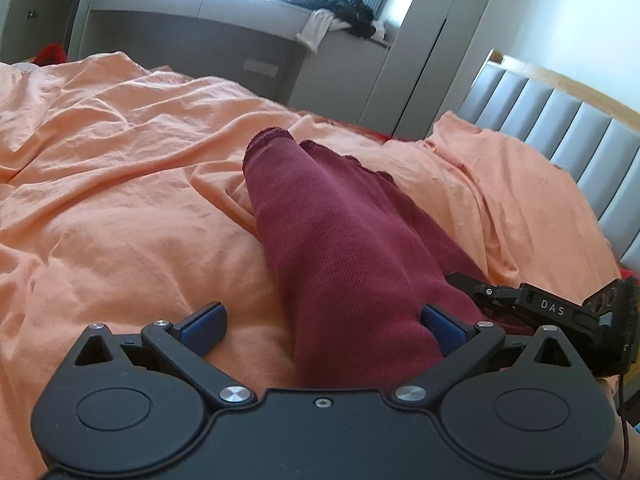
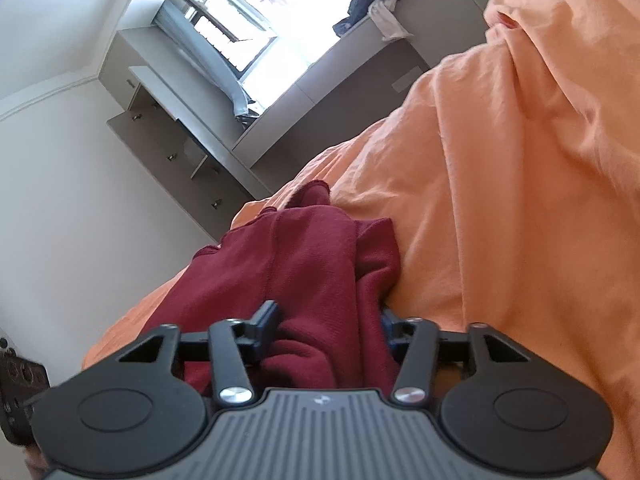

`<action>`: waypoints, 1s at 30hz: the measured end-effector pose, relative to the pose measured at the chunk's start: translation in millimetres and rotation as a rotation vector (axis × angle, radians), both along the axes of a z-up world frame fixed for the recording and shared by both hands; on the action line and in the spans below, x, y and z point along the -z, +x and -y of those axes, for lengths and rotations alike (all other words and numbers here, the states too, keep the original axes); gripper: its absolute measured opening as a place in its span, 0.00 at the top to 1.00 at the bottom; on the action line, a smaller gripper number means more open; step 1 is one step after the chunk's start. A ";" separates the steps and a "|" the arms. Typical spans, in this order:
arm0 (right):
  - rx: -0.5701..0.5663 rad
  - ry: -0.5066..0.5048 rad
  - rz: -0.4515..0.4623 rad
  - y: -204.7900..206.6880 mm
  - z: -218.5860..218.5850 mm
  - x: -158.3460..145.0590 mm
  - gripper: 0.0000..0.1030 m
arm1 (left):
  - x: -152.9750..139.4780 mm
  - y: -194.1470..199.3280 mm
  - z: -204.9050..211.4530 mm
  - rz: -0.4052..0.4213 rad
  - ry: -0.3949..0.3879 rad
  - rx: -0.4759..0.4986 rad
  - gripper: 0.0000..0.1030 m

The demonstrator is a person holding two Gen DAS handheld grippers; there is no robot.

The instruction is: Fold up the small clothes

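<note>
A dark red knit garment point(image 1: 344, 240) lies stretched in a long fold on the orange bedsheet point(image 1: 120, 184). My left gripper point(image 1: 320, 328) is open, its blue-padded fingers point(image 1: 208, 320) wide apart, and the garment's near end lies between them. In the right wrist view the same garment point(image 2: 304, 264) is bunched between the fingers of my right gripper point(image 2: 326, 332), which is shut on it. The right gripper also shows in the left wrist view point(image 1: 560, 312), at the garment's near right edge.
The rumpled orange sheet point(image 2: 520, 160) covers the bed. A grey padded headboard point(image 1: 560, 132) stands at the right. A grey window ledge point(image 1: 248, 20) behind the bed carries a pile of dark and white clothes point(image 1: 344, 12). Grey drawers point(image 2: 172, 136) stand by the wall.
</note>
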State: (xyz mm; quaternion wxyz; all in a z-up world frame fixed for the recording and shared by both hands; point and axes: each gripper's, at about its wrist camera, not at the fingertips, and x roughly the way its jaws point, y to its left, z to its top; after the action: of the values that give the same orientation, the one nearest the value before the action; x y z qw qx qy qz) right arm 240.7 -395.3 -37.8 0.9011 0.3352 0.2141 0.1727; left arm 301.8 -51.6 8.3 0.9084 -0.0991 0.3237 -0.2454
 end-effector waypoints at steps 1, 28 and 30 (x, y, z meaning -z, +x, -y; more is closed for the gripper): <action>-0.002 -0.009 0.003 -0.9 -1.8 -2.1 0.59 | -1.8 2.1 1.7 -0.014 0.008 0.000 0.01; 0.023 -0.158 0.223 -28.5 -65.1 -76.9 0.78 | -82.8 -0.1 5.2 0.120 0.264 0.077 0.64; 0.006 -0.188 0.277 -30.2 -77.8 -83.0 0.78 | -91.4 -6.4 -4.7 0.172 0.297 0.057 0.64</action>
State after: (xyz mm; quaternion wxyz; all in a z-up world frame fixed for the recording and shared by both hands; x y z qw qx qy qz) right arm 210.5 -317.5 45.2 0.9499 0.2230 0.1018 0.1938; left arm 295.4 -46.9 99.7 0.9300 0.0666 0.2803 -0.2282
